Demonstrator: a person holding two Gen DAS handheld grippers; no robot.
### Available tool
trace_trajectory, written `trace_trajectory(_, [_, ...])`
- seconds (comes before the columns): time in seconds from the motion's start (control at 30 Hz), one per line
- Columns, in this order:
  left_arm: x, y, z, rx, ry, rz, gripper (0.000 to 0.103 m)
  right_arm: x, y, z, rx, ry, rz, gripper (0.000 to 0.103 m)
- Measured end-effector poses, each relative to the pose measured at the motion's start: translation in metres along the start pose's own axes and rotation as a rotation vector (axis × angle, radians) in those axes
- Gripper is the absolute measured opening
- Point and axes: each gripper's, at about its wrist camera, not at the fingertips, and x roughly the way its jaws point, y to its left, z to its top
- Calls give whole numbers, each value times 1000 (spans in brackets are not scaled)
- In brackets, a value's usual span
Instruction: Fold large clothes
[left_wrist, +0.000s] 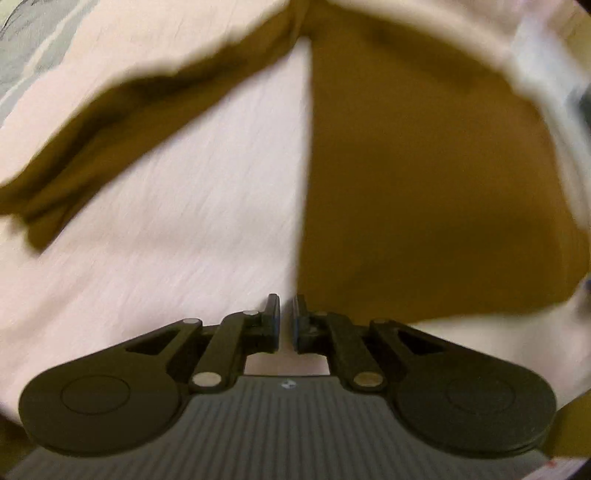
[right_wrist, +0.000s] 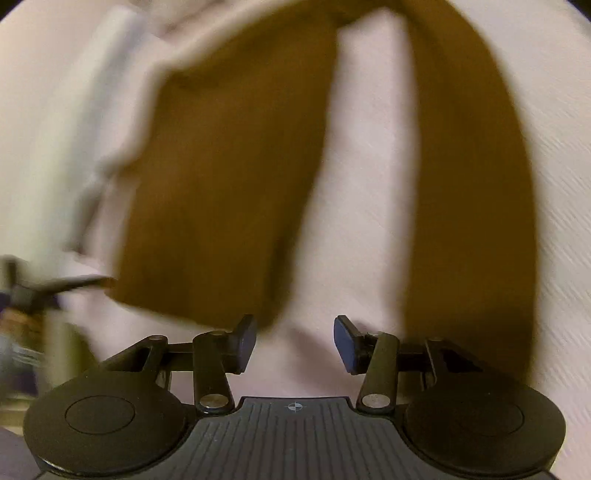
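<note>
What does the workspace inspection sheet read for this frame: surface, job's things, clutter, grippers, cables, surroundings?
Surface: pale pink bedsheet, lightly wrinkled, spread under everything.
Job's things: brown garment lying flat on the sheet, body to the right in the left wrist view, one sleeve stretched out to the left; the other sleeve runs beside the body in the right wrist view.
Clutter: nothing seen on the sheet; frames are motion-blurred.
Grippers: left gripper nearly shut at the garment's side edge, no cloth visible between the pads; right gripper open above bare sheet, near the hem.
Cables: nothing seen.
Surroundings: grey patterned fabric at the far corner; blurred objects at the frame edges, not identifiable.
</note>
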Motion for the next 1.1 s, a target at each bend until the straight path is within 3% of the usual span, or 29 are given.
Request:
trace_trajectory(0.07, [-1,5,-12,-23,-19,16,3,-7,-11,-21,66,-86,17,44])
trace_trajectory(0.17, [-12,8,-17,-105,-92,-41,7,-7,-11,-28,98,-228,26,44])
trace_trajectory(0.23, [-14,7,-16,-147,-130,-93,14,5,-13,-27,139,-299,86,44])
trace_trajectory(0.33, [-4,7,-13,-239,-133,-176,15,37,-18,-24,301,-354,151,44])
trace_trajectory(0.4, [3,8,-8,-244,-116,-167,14,48,3,-20,302,-419,134,41])
trace_trajectory(0.47, [4,2,-7,-215,-124,-147,14,54,43,-5,219,-462,49,31])
trace_trajectory(0.6, [8,1,2,-188,-118,-138,14,84,139,23,-157,-437,-92,31])
trace_trajectory(0.73, [12,1,8,-176,-107,-143,14,118,225,-10,-567,-391,-320,40])
trace_trajectory(0.8, [13,1,11,-165,-103,-149,14,125,236,-25,-645,-363,-371,41])
trace_trajectory(0.87, [15,4,11,-165,-98,-163,14,115,219,-33,-568,-331,-303,41])
trace_trajectory(1.0, [18,9,12,-182,-90,-188,14,89,172,-36,-229,-292,-68,41])
trace_trajectory(1.1, [19,12,14,-190,-86,-201,14,74,139,-33,29,-380,20,41])
